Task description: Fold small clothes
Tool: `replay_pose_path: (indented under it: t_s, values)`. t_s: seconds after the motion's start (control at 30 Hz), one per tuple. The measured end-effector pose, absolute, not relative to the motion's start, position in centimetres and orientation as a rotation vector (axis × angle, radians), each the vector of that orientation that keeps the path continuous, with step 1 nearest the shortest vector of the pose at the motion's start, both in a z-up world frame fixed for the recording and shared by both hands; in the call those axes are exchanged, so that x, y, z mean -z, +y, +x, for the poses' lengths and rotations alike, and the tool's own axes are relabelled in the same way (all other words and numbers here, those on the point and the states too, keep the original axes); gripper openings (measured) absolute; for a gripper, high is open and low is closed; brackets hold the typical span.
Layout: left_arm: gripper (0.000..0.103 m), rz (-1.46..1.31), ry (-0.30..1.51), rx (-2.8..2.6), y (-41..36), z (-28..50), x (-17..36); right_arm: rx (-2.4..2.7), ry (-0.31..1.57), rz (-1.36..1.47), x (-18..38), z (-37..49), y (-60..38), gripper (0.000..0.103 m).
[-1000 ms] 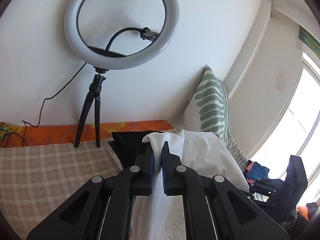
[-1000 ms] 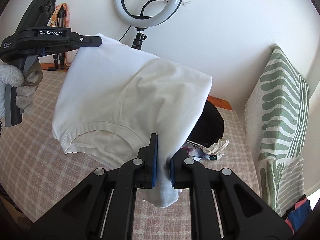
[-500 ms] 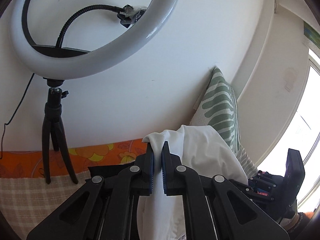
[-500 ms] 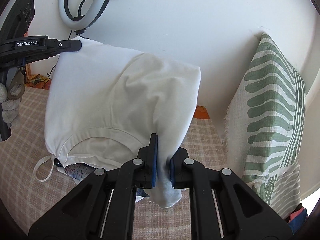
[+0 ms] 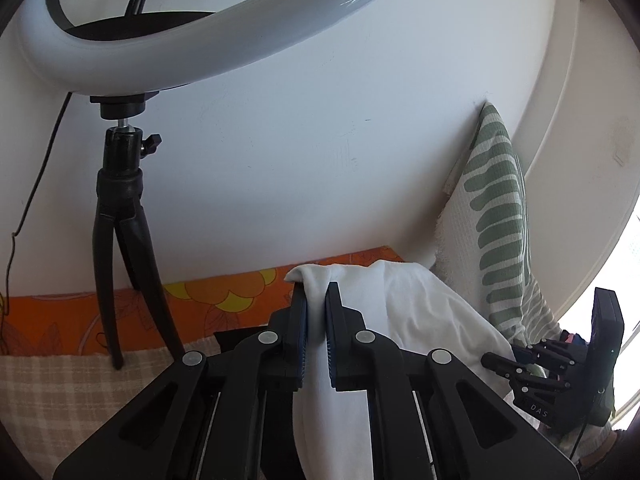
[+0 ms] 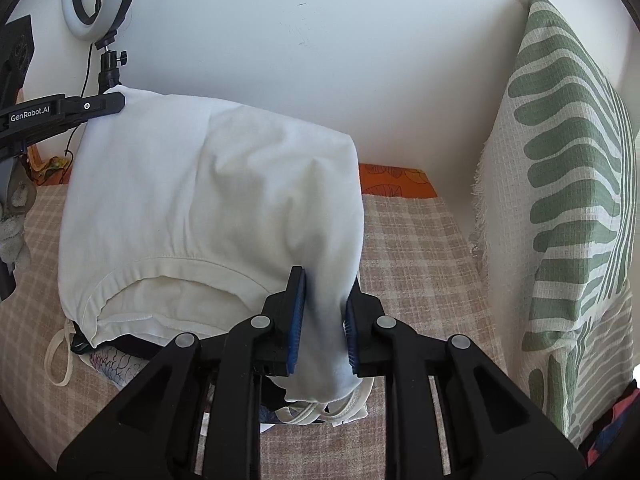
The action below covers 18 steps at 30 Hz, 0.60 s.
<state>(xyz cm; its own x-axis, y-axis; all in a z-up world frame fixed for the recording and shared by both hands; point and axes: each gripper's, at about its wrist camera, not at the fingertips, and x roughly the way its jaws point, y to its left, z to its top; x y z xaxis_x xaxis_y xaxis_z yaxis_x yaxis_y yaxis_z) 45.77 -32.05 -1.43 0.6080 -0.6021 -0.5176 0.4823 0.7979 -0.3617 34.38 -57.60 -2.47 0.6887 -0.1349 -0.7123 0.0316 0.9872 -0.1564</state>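
Now white garment (image 6: 208, 200) hangs between opening right gripper (image 6: 322, 316) jaws (unpinched).

Left gripper (image 5: 316, 304) clamped; right gripper (image 6: 322, 308) fingers just parting.

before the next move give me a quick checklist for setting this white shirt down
1. Left gripper clamped on the shirt corner: ok.
2. Right gripper hold: not ok; its jaws have just been opening, cloth between them but no longer pinched.
3. Shirt spread between both grippers: ok.
4. Landing spot on the bed: not ok, other clothes lie under the shirt.
5. Shirt's lower hem touching the bed: cannot tell.
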Motion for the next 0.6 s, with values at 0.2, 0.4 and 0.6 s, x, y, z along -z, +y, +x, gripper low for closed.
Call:
replay_pose_path:
  t_s: [0.2,0.4,0.6]
  values:
    - [0.011,-0.14,0.639,0.622,-31.5,44.2,0.3,0.105,0.777,-0.107,1.3,33.0,-57.8,0.051]
    - [0.011,-0.136,0.642,0.635,-30.4,42.4,-0.7,0.122,0.759,-0.071,0.2,31.3,-57.5,0.051]
    - [0.011,-0.115,0.62,0.645,-29.2,39.6,-2.1,0.136,0.728,-0.075,-1.8,28.8,-56.4,0.052]
